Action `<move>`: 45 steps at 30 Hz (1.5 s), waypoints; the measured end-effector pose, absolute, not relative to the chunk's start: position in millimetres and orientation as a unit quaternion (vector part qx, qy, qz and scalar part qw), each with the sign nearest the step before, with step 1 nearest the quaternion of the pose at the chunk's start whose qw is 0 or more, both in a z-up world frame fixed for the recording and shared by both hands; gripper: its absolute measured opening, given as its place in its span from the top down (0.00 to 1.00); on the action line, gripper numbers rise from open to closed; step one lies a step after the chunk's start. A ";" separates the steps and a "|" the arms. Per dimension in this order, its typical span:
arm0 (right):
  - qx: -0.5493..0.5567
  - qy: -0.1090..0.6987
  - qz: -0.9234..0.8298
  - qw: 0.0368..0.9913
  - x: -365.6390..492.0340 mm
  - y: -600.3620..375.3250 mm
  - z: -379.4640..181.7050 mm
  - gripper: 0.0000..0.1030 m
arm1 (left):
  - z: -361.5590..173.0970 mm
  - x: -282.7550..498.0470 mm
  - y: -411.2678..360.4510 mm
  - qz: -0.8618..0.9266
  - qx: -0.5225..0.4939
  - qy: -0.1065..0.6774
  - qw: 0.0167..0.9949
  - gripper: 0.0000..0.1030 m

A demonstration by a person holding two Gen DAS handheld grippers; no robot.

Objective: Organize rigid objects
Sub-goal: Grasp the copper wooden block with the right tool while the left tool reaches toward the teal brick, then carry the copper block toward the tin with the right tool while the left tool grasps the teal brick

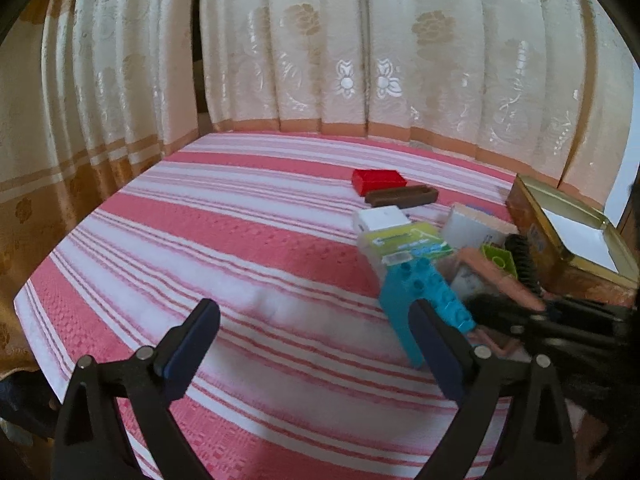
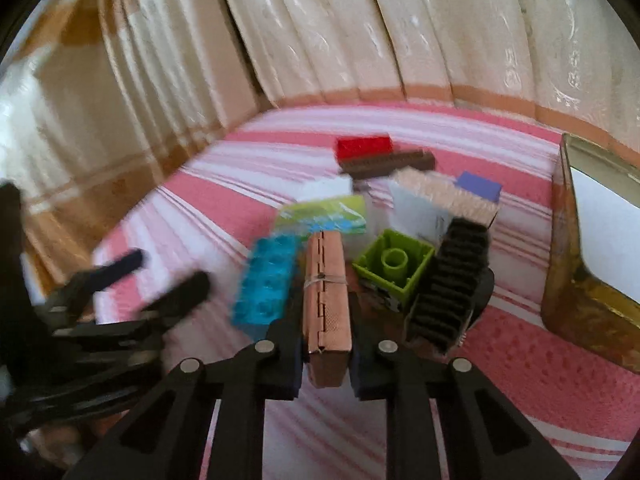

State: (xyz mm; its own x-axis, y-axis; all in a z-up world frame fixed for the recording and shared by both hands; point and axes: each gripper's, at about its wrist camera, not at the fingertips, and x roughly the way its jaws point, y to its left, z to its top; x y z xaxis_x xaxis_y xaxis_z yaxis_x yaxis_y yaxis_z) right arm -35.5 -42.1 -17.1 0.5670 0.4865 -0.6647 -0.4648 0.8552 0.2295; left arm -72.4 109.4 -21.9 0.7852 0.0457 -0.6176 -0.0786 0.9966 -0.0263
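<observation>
My right gripper (image 2: 326, 356) is shut on a copper-coloured hinged case (image 2: 326, 300), held lengthwise between its pads. My left gripper (image 1: 316, 344) is open and empty over the striped cloth; it also shows blurred in the right wrist view (image 2: 160, 276). A pile lies ahead: a blue brick (image 1: 420, 292) (image 2: 266, 284), a green hollow brick (image 2: 394, 270) (image 1: 498, 258), a black comb-like piece (image 2: 452, 280), a green-and-white packet (image 1: 404, 240) (image 2: 324, 214), a white box (image 1: 382, 218), a red box (image 1: 378, 180) (image 2: 362, 146) and a brown bar (image 1: 402, 195) (image 2: 388, 162).
An open gold tin box (image 1: 572, 236) (image 2: 592, 240) with a white inside stands at the right. The red-and-white striped cloth (image 1: 224, 240) covers the surface. Cream patterned curtains (image 1: 320, 40) hang behind and to the left.
</observation>
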 end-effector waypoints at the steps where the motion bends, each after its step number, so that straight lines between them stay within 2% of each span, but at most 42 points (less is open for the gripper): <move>1: 0.026 0.371 0.276 0.886 -40.3 -47.7 -10.5 0.81 | -21.2 -71.2 107.5 0.030 -0.027 0.326 0.944 0.06; 8: 0.057 0.302 0.240 0.921 -57.1 -96.4 32.6 0.81 | -18.0 -54.9 75.9 -0.009 -0.040 0.329 0.943 0.06; 10: 0.050 0.281 0.203 0.936 -60.3 -111.6 38.9 0.81 | -20.1 -47.7 65.7 -0.014 -0.034 0.335 0.942 0.11; 16: 0.040 0.240 0.115 0.963 -65.0 -151.9 48.4 0.81 | -38.1 -22.5 50.0 -0.028 -0.022 0.389 0.921 0.42; 20: 0.019 0.212 0.070 0.975 -63.3 -164.3 51.2 0.81 | -46.7 -17.4 63.6 -0.035 -0.066 0.411 0.909 0.49; 25: 0.018 0.203 0.036 0.978 -54.5 -178.0 41.4 0.81 | -48.2 -19.9 77.2 -0.037 -0.107 0.409 0.906 0.69; 31: 0.033 0.192 0.006 0.981 -50.5 -196.3 34.1 0.81 | -46.6 -18.8 77.7 -0.041 -0.111 0.403 0.908 0.71; 38: 0.061 0.180 -0.015 0.982 -49.7 -223.4 38.5 0.81 | -11.0 -35.0 64.6 -0.041 -0.073 0.325 0.942 0.71; 44: 0.051 0.167 -0.048 0.983 -55.5 -247.6 41.3 0.81 | 14.7 -30.4 40.0 -0.080 -0.067 0.294 0.950 0.71; 45: 0.049 0.166 -0.054 0.983 -56.3 -252.1 41.5 0.81 | 18.7 -29.2 34.0 -0.087 -0.064 0.288 0.952 0.75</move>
State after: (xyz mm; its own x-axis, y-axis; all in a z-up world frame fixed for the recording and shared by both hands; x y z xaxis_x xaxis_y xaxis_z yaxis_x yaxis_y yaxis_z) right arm -56.3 -252.1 41.5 0.9391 -0.0896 -0.3317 0.1220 0.9895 0.0781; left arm -29.2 34.0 18.7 0.8189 -0.2024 -0.5370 0.1292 0.9768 -0.1710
